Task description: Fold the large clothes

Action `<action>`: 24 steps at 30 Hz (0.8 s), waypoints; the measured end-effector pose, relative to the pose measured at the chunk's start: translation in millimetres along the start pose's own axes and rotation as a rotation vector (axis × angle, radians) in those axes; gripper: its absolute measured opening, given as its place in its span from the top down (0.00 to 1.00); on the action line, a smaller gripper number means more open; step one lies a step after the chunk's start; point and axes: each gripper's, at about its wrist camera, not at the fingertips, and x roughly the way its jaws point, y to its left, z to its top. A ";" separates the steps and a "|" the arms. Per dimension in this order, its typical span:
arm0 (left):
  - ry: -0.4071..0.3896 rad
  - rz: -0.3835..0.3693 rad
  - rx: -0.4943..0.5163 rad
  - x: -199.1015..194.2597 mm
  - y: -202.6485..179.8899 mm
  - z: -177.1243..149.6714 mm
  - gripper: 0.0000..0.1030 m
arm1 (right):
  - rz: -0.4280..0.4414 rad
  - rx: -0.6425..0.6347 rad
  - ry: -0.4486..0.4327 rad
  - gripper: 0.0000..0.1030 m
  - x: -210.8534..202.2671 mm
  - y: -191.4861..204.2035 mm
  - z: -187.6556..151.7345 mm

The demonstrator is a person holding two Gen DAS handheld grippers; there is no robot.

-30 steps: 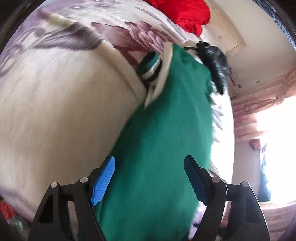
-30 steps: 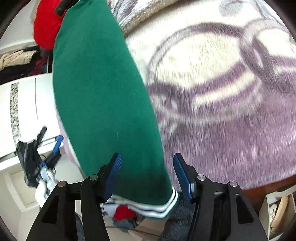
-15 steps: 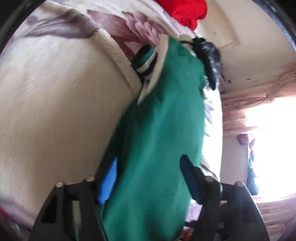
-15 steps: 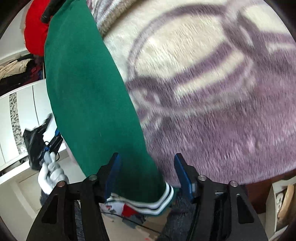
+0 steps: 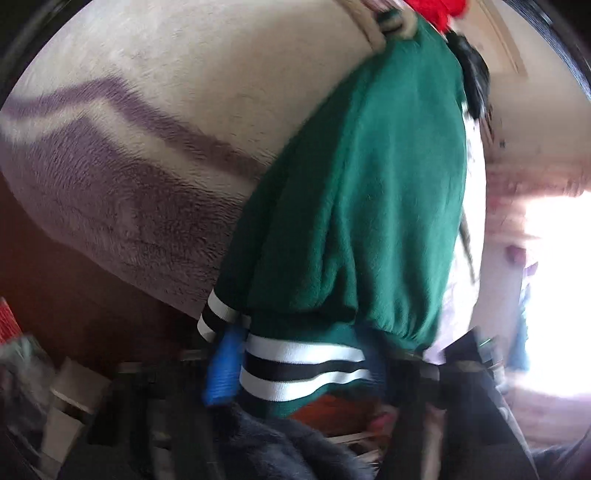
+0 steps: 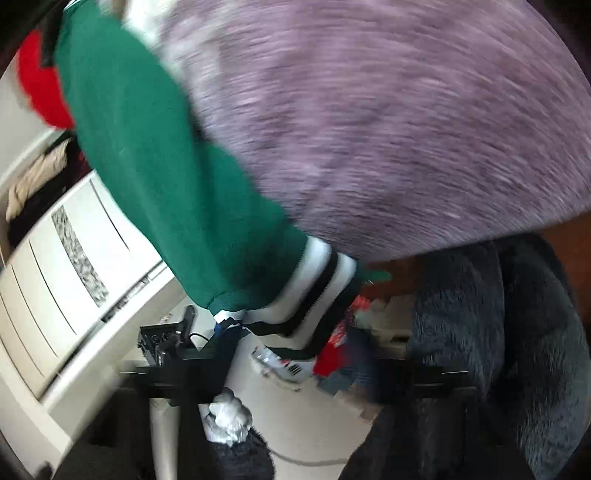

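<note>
My left claw [image 5: 303, 365] is closing on the striped hem [image 5: 303, 363] of the green sweater [image 5: 369, 192], the band squeezed between its blue pads [image 5: 221, 369]. My right claw [image 6: 291, 354] is closing on the hem's other corner [image 6: 314, 291], though blur hides its pads. The sweater stretches ahead of both claws across the purple-and-cream blanket [image 5: 122, 147], its hem hanging off the bed's near edge.

Garment: a green jacket [image 5: 369, 192] lies along the edge of a fleece blanket [image 5: 155, 122], cream with purple pattern.
Hem: the striped white and black band [image 5: 299, 365] hangs over the edge.
Left gripper [image 5: 299, 369]: jaws are closing, the striped band between them; blurred.
Far end: red cloth [image 5: 436, 9].
</note>
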 end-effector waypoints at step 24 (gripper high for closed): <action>0.019 -0.230 0.075 19.7 12.8 30.3 0.24 | -0.021 -0.279 0.026 0.25 39.3 13.6 65.6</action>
